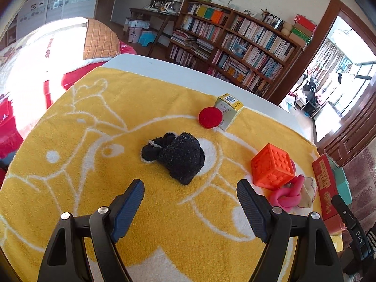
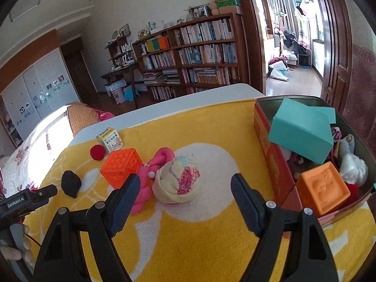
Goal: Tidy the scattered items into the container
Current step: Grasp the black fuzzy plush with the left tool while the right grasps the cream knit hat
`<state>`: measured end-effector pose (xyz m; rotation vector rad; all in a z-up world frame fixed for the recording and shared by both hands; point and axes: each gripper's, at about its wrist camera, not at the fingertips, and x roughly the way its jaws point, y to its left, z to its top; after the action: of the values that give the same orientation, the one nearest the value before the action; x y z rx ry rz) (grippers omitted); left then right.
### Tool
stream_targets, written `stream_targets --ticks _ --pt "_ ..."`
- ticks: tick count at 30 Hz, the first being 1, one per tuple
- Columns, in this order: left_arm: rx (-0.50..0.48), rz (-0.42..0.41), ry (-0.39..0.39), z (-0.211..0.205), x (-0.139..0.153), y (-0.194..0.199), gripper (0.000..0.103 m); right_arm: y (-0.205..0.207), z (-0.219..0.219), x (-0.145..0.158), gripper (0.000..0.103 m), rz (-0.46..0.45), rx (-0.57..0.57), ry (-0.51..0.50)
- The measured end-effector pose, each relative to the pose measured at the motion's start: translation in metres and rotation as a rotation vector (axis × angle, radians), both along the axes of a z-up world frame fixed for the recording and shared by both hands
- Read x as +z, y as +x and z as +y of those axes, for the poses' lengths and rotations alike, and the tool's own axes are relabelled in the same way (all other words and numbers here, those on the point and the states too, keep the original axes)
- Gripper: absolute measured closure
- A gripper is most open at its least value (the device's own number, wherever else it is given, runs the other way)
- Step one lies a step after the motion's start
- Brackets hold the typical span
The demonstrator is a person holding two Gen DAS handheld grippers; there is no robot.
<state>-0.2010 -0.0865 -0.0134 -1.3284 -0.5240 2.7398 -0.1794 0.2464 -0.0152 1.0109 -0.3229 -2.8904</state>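
On the yellow towel [image 1: 117, 122] lie a black sock ball [image 1: 176, 156], a red pom-pom [image 1: 210, 117], a small yellow box [image 1: 229, 110], an orange cube [image 1: 272, 168], a pink knotted rope [image 1: 287, 193] and a cream sock ball [image 1: 309, 191]. My left gripper [image 1: 190, 198] is open and empty, just short of the black sock ball. My right gripper [image 2: 185, 195] is open and empty, around the near side of the cream sock ball [image 2: 177, 182]. The red container [image 2: 270, 141] at the right holds a teal box [image 2: 300, 131], an orange cube [image 2: 323, 191] and soft items.
The towel covers a white table [image 2: 188, 102] whose far edge lies beyond the items. The right view also shows the black sock ball [image 2: 70, 183], red pom-pom [image 2: 97, 152], yellow box [image 2: 110, 139], orange cube [image 2: 121, 166] and pink rope [image 2: 157, 162]. A bed and bookshelf stand behind.
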Motion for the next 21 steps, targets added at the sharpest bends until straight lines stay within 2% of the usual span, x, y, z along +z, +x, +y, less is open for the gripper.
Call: stream_targets --ticks 3,9,15,16,17,21 --pt "-0.003 -0.013 -0.009 -0.002 -0.008 -0.017 0.02 0.0 0.0 -0.004 0.02 0.003 -0.007 0.009" --pt "-0.011 -0.044 -0.089 0.008 -0.028 -0.049 0.02 0.003 0.004 -0.007 0.02 0.017 -0.015 0.002" --pt "-0.001 -0.05 -0.057 0.005 -0.041 -0.06 0.02 0.003 0.012 -0.009 0.02 0.027 -0.028 -0.029" --pt "-0.001 -0.047 -0.064 0.004 -0.041 -0.06 0.025 0.003 0.013 -0.01 0.02 0.023 -0.028 -0.038" --pt "0.007 -0.045 -0.081 0.004 -0.041 -0.06 0.041 0.002 0.014 -0.011 0.02 0.017 -0.028 -0.048" --pt "0.016 -0.032 -0.018 -0.006 -0.038 -0.054 0.044 -0.003 0.014 -0.016 0.02 -0.018 -0.014 -0.062"
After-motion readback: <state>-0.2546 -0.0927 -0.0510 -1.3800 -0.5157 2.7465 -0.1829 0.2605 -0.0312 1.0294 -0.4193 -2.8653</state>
